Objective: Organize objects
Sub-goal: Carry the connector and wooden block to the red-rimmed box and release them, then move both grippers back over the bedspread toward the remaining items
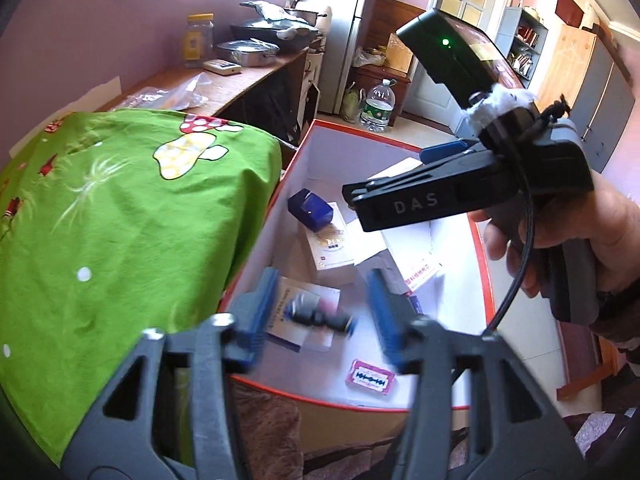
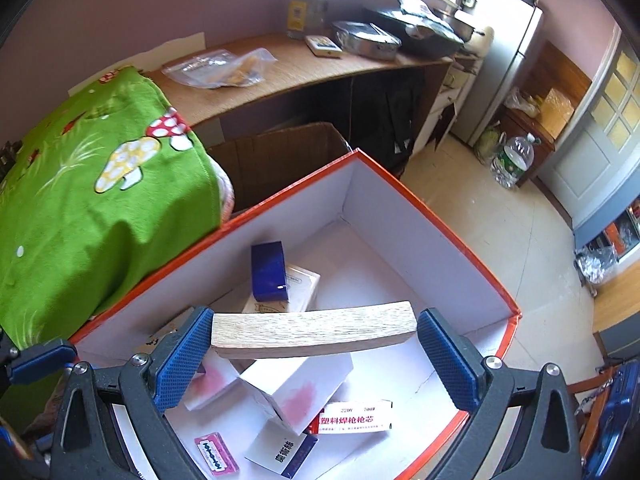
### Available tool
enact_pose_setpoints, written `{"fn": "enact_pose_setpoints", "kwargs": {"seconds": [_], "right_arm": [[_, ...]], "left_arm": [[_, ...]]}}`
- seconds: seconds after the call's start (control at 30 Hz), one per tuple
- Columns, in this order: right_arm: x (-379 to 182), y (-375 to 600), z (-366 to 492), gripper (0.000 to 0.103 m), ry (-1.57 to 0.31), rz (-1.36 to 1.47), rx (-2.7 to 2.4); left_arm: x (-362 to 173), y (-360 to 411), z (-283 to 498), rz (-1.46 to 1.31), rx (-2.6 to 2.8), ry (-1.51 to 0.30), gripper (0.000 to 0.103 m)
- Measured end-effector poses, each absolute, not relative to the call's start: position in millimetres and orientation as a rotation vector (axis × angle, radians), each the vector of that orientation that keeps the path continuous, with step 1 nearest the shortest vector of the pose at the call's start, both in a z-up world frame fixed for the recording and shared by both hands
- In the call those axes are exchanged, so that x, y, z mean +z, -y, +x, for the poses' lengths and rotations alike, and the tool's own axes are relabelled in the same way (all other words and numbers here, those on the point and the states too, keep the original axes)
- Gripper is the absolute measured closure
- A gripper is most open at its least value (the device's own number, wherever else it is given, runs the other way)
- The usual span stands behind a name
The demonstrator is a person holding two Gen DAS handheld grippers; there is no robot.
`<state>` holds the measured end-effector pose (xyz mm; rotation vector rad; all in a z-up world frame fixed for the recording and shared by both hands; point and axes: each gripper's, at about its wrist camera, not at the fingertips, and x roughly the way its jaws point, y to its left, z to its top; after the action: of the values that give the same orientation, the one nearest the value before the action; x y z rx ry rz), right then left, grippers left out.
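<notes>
Left wrist view, left gripper [image 1: 320,312]: jaws stand apart over the box, pads pressing on nothing; blurred.
Left wrist view, small dark object [image 1: 320,314]: a blurred black-and-pink thing between the blue fingers [image 1: 256,312], touching neither pad; whether it lies on the packet below or hangs in the air I cannot tell.
Left wrist view, box [image 1: 486,280]: red-rimmed, white inside, open at the top, just beside a green mushroom-print cloth [image 1: 120,220].
Left wrist view, box contents: a dark blue small box [image 1: 310,210] resting on a white carton [image 1: 330,246]; a pink razor-blade packet [image 1: 370,377] flat on the floor near the near wall; white papers and cartons on the right.
Left wrist view, right gripper [image 1: 352,194]: seen side-on above the box, held by a hand [image 1: 580,240]; its jaws cannot be read from this side.
Right wrist view, right gripper [image 2: 316,340]: closed on a wooden block [image 2: 314,330], one blue pad at each end, the block lying level across the gap above the box [image 2: 440,216].
Right wrist view, box contents: dark blue small box [image 2: 269,272] towards the far left corner, atop a white carton [image 2: 300,286]; pink razor-blade packet [image 2: 216,454] at the near left; a white label with red print [image 2: 356,422] near the middle.
Right wrist view, surroundings: green cloth [image 2: 80,200] to the left; wooden counter [image 2: 304,68] behind.
</notes>
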<state>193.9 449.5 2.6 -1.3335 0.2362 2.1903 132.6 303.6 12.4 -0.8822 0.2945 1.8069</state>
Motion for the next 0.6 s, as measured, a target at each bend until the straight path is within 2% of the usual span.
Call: {"fn": "enact_pose_setpoints", "kwargs": {"seconds": [0.03, 0.07, 0.43, 0.6], "right_arm": [[2.1, -450.5, 194.4, 0.001, -0.241, -1.33, 2.181], [2.3, -449.7, 194.6, 0.001, -0.238, -1.323, 2.174], [18.2, -442.3, 188.5, 0.001, -0.266, -1.243, 2.243], [35.2, -429.7, 176.9, 0.001, -0.263, -1.178, 2.295]], "left_arm": [[13.3, -303.5, 132.1, -0.879, 1.81, -0.282, 0.018], [14.6, -303.0, 131.3, -0.874, 1.812, -0.273, 0.016], [39.7, -275.5, 122.7, -0.856, 1.862, -0.236, 0.016], [67.6, -232.5, 102.4, -0.846, 1.95, -0.124, 0.013]]}}
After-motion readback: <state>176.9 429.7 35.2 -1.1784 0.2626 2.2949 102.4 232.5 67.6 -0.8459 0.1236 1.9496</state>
